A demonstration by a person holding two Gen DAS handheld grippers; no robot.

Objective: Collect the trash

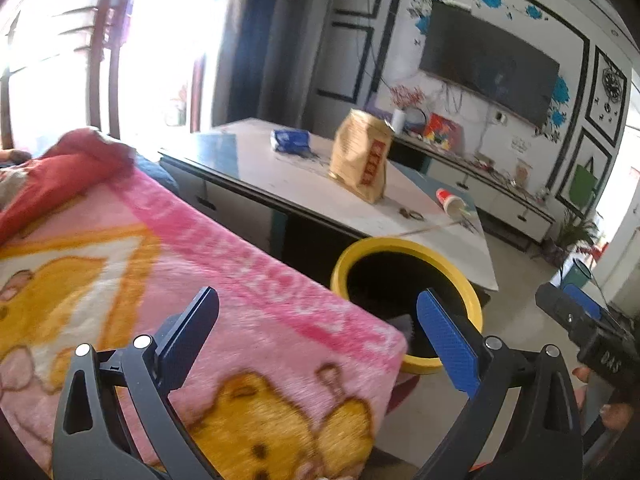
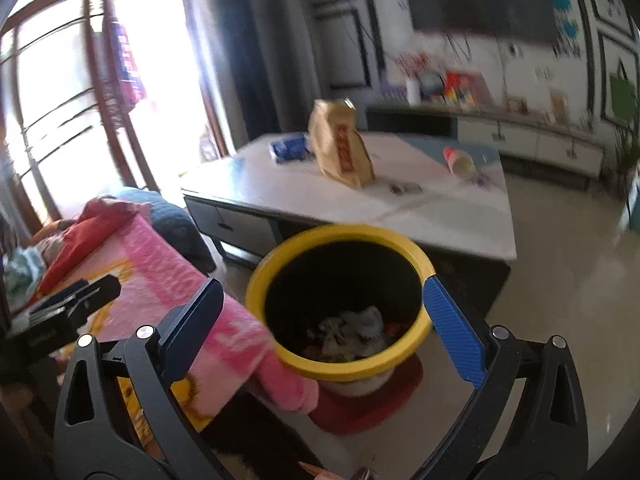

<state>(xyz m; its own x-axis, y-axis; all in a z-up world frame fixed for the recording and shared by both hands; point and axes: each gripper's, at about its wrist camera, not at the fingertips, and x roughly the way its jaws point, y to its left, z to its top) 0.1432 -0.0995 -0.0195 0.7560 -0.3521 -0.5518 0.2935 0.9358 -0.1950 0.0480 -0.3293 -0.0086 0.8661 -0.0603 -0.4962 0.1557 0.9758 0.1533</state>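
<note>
A yellow-rimmed trash bin [image 2: 340, 236] stands on the floor between the pink blanket and the coffee table, with crumpled trash [image 2: 352, 330] inside. It also shows in the left wrist view [image 1: 404, 246]. On the table lie a tan paper bag [image 1: 362, 156], a blue packet [image 1: 291, 141] and a tipped paper cup [image 1: 451, 201]. My left gripper [image 1: 316, 340] is open and empty above the blanket's edge. My right gripper [image 2: 320, 320] is open and empty just above the bin.
A pink cartoon blanket [image 1: 160, 280] covers the sofa on the left. The white coffee table [image 2: 420, 208] is behind the bin. A TV [image 1: 488, 60] and a low cabinet [image 1: 500, 196] line the far wall. The bin stands on a red mat [image 2: 360, 404].
</note>
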